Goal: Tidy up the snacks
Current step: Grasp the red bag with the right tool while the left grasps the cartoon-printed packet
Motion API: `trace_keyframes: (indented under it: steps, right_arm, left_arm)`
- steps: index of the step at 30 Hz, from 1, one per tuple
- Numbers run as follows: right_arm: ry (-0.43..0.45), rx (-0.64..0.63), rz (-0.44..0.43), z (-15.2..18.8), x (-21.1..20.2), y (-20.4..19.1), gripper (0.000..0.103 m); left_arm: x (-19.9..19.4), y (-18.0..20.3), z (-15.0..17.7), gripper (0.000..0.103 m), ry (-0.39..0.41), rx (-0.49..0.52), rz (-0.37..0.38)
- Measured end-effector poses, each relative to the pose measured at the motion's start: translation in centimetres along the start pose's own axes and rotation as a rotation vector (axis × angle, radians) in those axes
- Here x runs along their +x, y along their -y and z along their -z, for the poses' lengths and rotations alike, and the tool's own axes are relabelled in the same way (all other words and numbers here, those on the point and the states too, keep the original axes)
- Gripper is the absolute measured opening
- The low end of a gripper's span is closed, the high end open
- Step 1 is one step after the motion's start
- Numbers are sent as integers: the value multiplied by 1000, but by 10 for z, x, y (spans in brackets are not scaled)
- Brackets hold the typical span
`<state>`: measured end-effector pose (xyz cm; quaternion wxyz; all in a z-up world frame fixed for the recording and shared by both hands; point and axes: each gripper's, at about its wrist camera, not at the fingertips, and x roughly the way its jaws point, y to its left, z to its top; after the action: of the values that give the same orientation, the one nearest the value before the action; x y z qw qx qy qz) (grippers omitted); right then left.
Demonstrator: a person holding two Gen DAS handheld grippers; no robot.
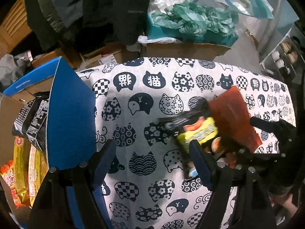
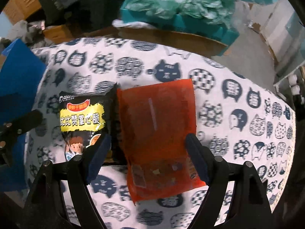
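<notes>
My right gripper (image 2: 147,148), jaws released, straddles the red packet (image 2: 158,129); its long axis runs near-to-far. My left gripper (image 1: 152,158), also released, stands farther left.

Bare cat-print bench (image 1: 141,103) lies under your left gripper (image 1: 152,164): free passage there. Raised blue box flap (image 1: 70,114) blocks the left edge. On the right, black snack pack (image 2: 83,120) and red packet (image 2: 158,129) lie side by side, touching. Cardboard boxes (image 1: 186,48) crowd the far edge.
</notes>
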<state>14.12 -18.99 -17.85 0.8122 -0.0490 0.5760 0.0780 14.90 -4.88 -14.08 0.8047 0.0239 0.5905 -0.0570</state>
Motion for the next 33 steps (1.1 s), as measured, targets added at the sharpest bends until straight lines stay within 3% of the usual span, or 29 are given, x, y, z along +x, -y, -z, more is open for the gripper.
trace_keyframes:
  steps: [7,11,15,20,26,30,33]
  right_arm:
    - [-17,-26,-13,6,3,-9,82]
    - [-42,4,5,7,15,5,83]
    - [-35,47,-33,11,15,18,84]
    - [-67,66,-14,26,18,39,83]
    - [-66,116,-21,44,12,61,83]
    - [-60,135,-31,55,9,66,84]
    - [-56,140,-35,60,7,65,84]
  left_arm:
    - [8,3,4,80,-29,-10,11]
    - [15,3,3,80,-49,-48,47]
    - [23,8,2,80,-62,-67,52]
    - [27,19,1,81,-28,-113,38]
    - [43,34,-4,81,-62,-165,61]
    - [52,46,-3,83,-88,-145,48]
    - [55,59,-3,87,-84,-74,4]
